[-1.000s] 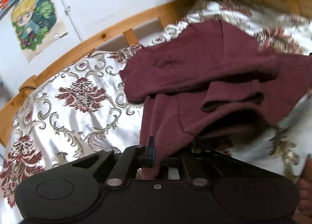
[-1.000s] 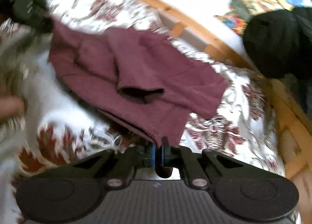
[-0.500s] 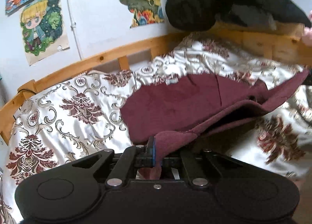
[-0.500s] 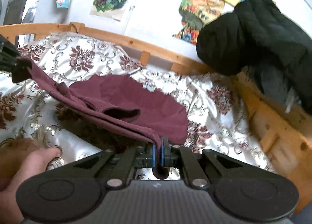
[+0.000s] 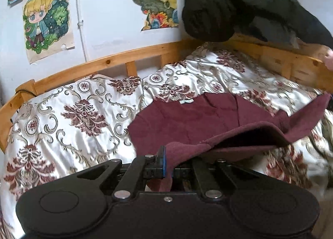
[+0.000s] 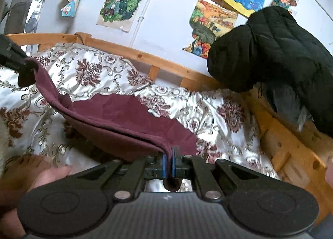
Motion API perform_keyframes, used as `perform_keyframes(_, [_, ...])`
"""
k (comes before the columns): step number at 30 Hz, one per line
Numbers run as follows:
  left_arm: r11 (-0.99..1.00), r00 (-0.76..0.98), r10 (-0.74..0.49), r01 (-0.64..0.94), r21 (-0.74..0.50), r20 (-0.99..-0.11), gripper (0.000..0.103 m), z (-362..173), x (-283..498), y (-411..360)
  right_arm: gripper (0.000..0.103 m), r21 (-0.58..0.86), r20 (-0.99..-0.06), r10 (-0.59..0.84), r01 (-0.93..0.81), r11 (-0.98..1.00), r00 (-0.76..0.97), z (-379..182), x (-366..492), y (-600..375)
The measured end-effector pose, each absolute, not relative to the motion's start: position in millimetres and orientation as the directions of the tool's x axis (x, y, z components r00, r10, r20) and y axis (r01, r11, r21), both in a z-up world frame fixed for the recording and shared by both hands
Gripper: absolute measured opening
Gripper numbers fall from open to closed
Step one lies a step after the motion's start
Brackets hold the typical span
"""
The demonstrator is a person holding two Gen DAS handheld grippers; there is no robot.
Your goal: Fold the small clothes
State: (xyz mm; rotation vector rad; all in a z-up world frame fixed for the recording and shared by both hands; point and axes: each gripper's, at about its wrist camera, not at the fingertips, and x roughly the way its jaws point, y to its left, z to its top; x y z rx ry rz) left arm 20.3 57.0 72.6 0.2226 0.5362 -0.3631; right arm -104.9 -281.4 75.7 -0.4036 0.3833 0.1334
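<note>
A maroon garment (image 5: 193,118) lies partly on the patterned bedspread (image 5: 79,118), its near edge lifted and stretched between both grippers. My left gripper (image 5: 167,162) is shut on one corner of the near hem. My right gripper (image 6: 172,162) is shut on the other corner. In the right wrist view the garment (image 6: 129,118) sags from the left gripper (image 6: 25,70) at the far left down to my right one. The far part with a small white label (image 5: 185,101) rests flat on the bed.
A wooden bed rail (image 5: 129,60) runs along the wall behind the bed and round the right side (image 6: 291,151). A black padded jacket (image 6: 276,51) hangs over the rail at the right. Posters hang on the wall. A bare foot (image 6: 27,166) rests on the bed.
Both grippers have lifted the garment's near edge off the bed and pulled it taut between them. The crumpled folds and sleeve opening have flattened out.
</note>
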Motion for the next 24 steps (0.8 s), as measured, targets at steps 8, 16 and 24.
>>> perform_keyframes(8, [0.935,0.749,-0.224,0.346,0.080,-0.623,0.004,110,127,31,0.006,-0.377,-0.379,0.051,-0.204,0.903,0.924,95,-15,-300])
perform_keyframes(16, [0.940,0.697,-0.124,0.310,0.141,-0.707,0.005,85,252,1,0.006,-0.356,-0.455,0.015,-0.198,0.913,0.890,78,111,-317])
perform_keyframes(24, [0.939,0.649,-0.078,0.303,0.164,-0.757,0.005,19,340,-19,0.006,-0.302,-0.603,-0.005,-0.222,0.927,0.798,38,211,-318])
